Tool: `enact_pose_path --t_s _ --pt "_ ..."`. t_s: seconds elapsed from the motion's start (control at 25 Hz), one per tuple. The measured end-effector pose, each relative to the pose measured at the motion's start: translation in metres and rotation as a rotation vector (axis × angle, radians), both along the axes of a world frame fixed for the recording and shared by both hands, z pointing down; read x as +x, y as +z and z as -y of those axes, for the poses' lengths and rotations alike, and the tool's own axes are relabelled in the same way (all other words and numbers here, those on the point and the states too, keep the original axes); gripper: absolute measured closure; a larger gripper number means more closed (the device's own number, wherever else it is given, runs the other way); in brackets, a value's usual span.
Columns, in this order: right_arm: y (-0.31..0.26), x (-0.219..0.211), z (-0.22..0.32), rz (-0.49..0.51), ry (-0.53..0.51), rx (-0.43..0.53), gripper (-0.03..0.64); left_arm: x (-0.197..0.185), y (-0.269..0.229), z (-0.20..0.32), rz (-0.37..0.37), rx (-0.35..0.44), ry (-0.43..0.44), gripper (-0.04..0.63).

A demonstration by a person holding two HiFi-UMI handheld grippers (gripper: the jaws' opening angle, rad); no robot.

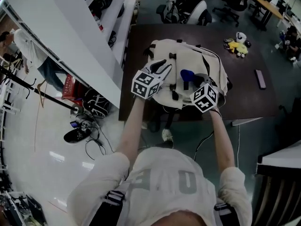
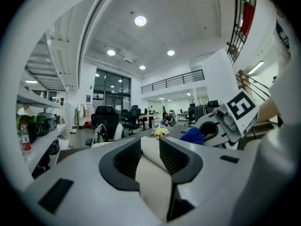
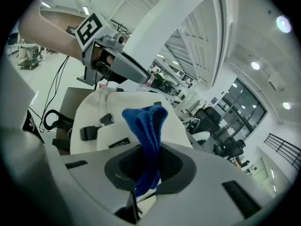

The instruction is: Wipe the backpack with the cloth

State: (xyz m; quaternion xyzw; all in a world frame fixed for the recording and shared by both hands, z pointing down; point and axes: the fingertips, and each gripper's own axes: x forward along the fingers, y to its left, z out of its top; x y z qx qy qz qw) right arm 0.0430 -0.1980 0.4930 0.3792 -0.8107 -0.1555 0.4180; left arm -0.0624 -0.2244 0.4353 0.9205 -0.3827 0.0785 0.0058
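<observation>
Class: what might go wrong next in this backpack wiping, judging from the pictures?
A cream strap lies between the open jaws of the left tool; pulling away may snag it.
The right tool pinches only a narrow fold of the blue cloth, which may slip out while wiping.
The backpack sits near the edge of the table; strokes might shove it off.

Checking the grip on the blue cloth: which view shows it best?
Right gripper view: the blue cloth sits centred, pinched in the right gripper. Head view shows only a small patch over the backpack; left gripper view, a distant bit.
</observation>
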Motion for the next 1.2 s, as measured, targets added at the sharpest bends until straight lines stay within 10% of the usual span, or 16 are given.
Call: enact_pose_path --t_s 0.6,1.0,1.04,1.2 --pt "-0.008 0.018 0.122 -0.042 -0.004 -0.03 0.577 0.015 0.064 0.087 0.554 -0.154 0.323 0.474" --pt "-0.007 0.014 0.158 -0.041 0.009 -0.045 0.577 0.005 0.054 0.123 0.55 -0.102 0.304 0.471" --pt "-0.009 0.012 0.165 -0.05 0.012 -0.038 0.577 -0.003 0.047 0.136 0.547 -0.074 0.262 0.588" --pt "-0.036 0.008 0.204 -0.045 0.045 0.025 0.577 -0.039 0.004 0.167 0.455 -0.046 0.174 0.595"
